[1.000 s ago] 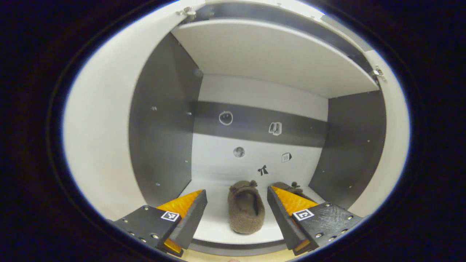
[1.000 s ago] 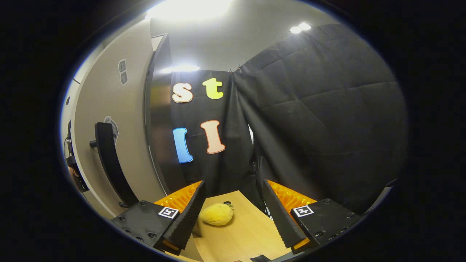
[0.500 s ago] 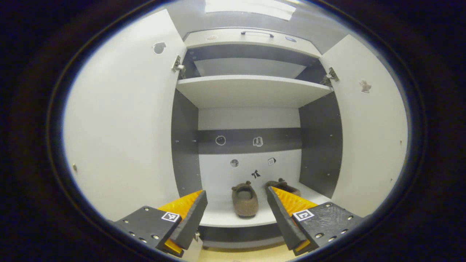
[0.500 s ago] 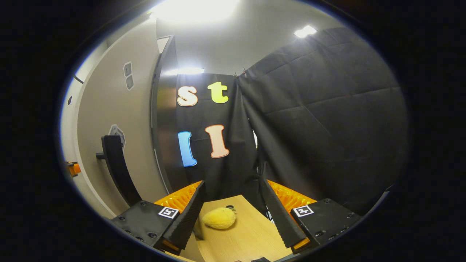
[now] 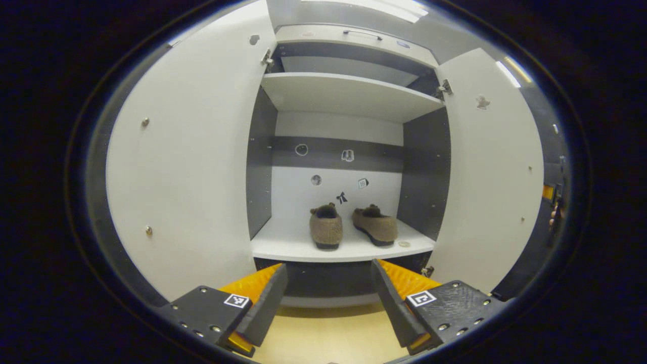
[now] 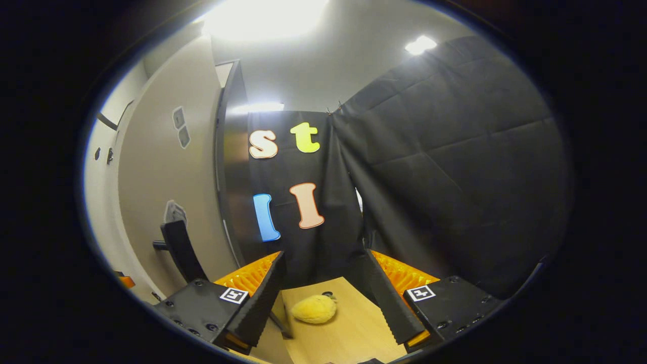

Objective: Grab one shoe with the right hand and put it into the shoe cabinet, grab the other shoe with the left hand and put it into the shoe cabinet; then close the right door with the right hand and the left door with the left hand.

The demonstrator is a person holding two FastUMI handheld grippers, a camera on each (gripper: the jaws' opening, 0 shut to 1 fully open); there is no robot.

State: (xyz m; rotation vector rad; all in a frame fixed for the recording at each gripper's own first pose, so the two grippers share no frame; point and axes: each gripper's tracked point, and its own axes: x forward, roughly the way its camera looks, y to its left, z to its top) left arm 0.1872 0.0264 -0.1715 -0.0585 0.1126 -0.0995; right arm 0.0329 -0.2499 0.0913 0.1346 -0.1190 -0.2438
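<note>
Shoes sit side by side on the lower shelf (image 5: 283,248) of the shoe cabinet (image 5: 349,38), both doors standing wide. In the left gripper view, the left shoe (image 5: 326,231) shows me its heel, toe toward the back panel, while the right shoe (image 5: 375,226) lies just beside it, angled a little, nearer the dark right wall. A small round disc (image 5: 404,244) rests on the shelf near the right shoe. An upper shelf (image 5: 349,93) spans the cabinet above them, and small stickers dot the back panel. The left door (image 5: 187,167) swings out on one side, the right door (image 5: 493,177) on the other, each pale on its inner face. My left gripper (image 5: 328,296) hangs in front of the cabinet, low, over a light wooden floor (image 5: 328,338); its fingers are spread apart and hold nothing. Past the right door's edge, part of a hand (image 5: 555,216) shows at the far right.

In the right gripper view, my right gripper (image 6: 323,298) points away from the shelves, fingers likewise parted and empty. Between them, farther off, a yellow plush toy (image 6: 314,309) lies on the wooden floor (image 6: 354,333). A pale door panel (image 6: 151,202) with a curved black handle (image 6: 179,250) stands to one side, well apart from my fingertips.
</note>
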